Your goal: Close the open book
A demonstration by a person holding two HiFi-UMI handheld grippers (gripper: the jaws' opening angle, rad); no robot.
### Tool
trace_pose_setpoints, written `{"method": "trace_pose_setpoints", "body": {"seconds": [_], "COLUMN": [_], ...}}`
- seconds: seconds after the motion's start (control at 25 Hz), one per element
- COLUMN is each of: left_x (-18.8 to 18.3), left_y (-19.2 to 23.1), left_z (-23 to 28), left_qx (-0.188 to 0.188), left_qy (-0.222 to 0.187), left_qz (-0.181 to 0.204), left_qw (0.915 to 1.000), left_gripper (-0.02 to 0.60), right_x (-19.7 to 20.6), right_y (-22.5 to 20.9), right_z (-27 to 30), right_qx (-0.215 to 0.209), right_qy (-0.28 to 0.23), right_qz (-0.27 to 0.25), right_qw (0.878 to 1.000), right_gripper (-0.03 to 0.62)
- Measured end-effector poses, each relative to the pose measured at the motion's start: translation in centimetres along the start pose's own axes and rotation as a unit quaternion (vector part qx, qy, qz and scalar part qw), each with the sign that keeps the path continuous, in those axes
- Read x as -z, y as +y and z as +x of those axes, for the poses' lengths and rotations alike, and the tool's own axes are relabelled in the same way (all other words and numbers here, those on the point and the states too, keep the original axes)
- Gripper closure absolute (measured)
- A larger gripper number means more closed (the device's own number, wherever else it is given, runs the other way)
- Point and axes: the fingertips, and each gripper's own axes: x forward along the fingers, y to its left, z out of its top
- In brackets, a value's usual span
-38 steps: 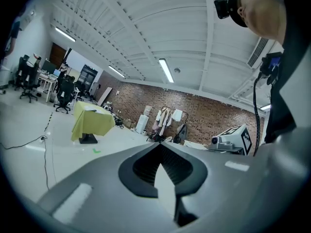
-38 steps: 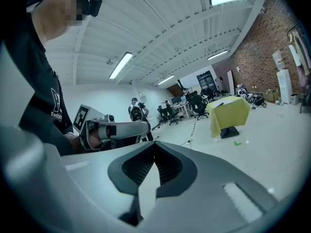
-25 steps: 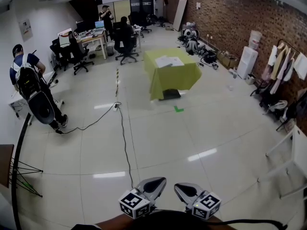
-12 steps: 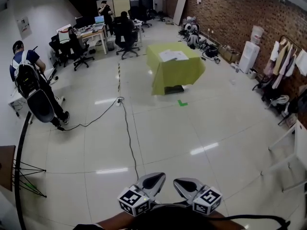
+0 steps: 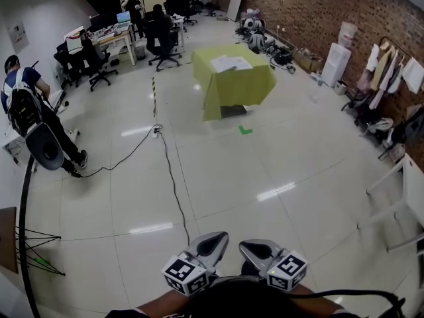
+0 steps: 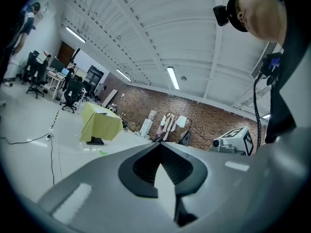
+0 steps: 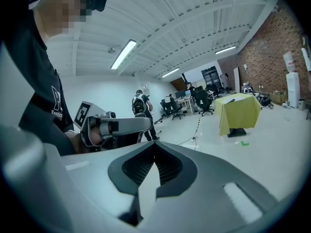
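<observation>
The open book (image 5: 230, 63) lies pale and flat on the table (image 5: 233, 93) draped in soft yellow-green cloth, well across the glossy tiled floor (image 5: 218, 177) from us; we judge the step is to walk up square to it. Our left gripper (image 5: 211, 242) and right gripper (image 5: 260, 249) hang by the body, ribbed jaws pressed together on nothing.

Table (image 5: 236, 89) far ahead, centre, prob. open book (image 5: 230, 63) on top, desks (image 5: 114, 38) behind-left, cable (image 5: 169, 172) on floor nearer
</observation>
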Motion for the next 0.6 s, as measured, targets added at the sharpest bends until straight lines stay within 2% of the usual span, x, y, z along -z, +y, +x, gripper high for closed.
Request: {"method": "trace_pose_setpoints", "body": {"seconds": [0.36, 0.6], "left_x": [-1.4, -3.9], "left_y": [2.8, 3.9], "left_z": [2.4, 7.3], "left_qx": [-0.027, -0.038], "left_qy": [-0.001, -0.002], "left_qz": [-0.004, 0.017], "left_qw": [0.9996, 0.9991], "left_gripper": [0.574, 0.574], "right_x": [-1.7, -4.5], "right_y": [-3.2, -8.0], "right_z": [1.9, 2.3], "right_qx": [-0.022, -0.039], "right_qy": [-0.003, -0.019], "right_qz": [0.002, -0.009], "right_qw": [1.0, 0.999], "right_gripper": [0.586, 0.588]}}
